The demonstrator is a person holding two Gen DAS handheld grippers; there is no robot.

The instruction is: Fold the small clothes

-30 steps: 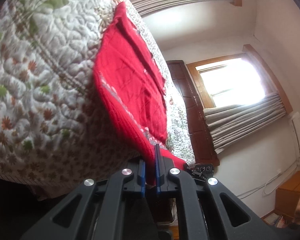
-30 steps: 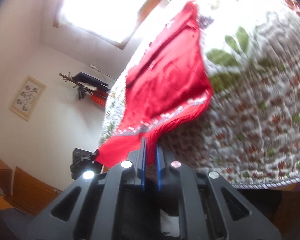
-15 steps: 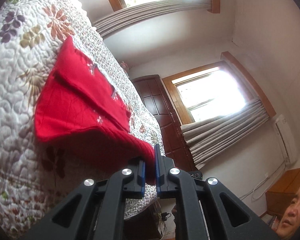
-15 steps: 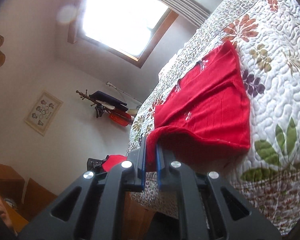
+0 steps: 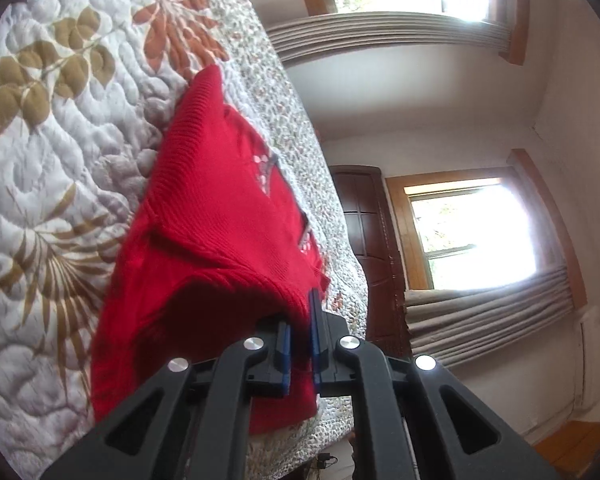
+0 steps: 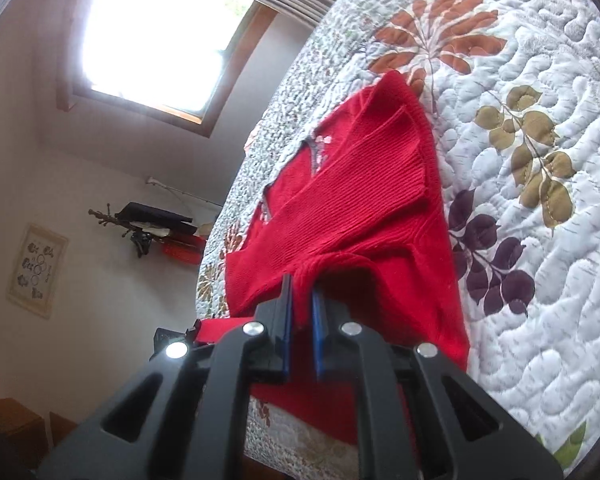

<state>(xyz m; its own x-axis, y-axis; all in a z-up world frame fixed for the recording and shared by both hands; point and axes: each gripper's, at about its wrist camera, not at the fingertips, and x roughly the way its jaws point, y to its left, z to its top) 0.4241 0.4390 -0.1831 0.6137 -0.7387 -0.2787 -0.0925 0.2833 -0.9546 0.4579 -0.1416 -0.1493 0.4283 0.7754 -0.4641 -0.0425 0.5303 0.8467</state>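
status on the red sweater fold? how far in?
Done: the red sweater lies on the quilt with what look like its sleeves folded across the body. In hand: the left tool and right tool each pinch the near hem, lifted off the quilt and arching over the body. Left: lay the hem over the far end, let go, smooth. No other clothes can be made out.

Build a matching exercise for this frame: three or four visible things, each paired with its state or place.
Things:
1. red knitted sweater
2. left claw
3. white quilted bedspread with leaf print
4. framed picture

States or places:
a. hangs on the wall
b. lies under the garment
c. shut on a raised edge
d. near hem lifted at both corners

Pairs: 1-d, 2-c, 3-b, 4-a
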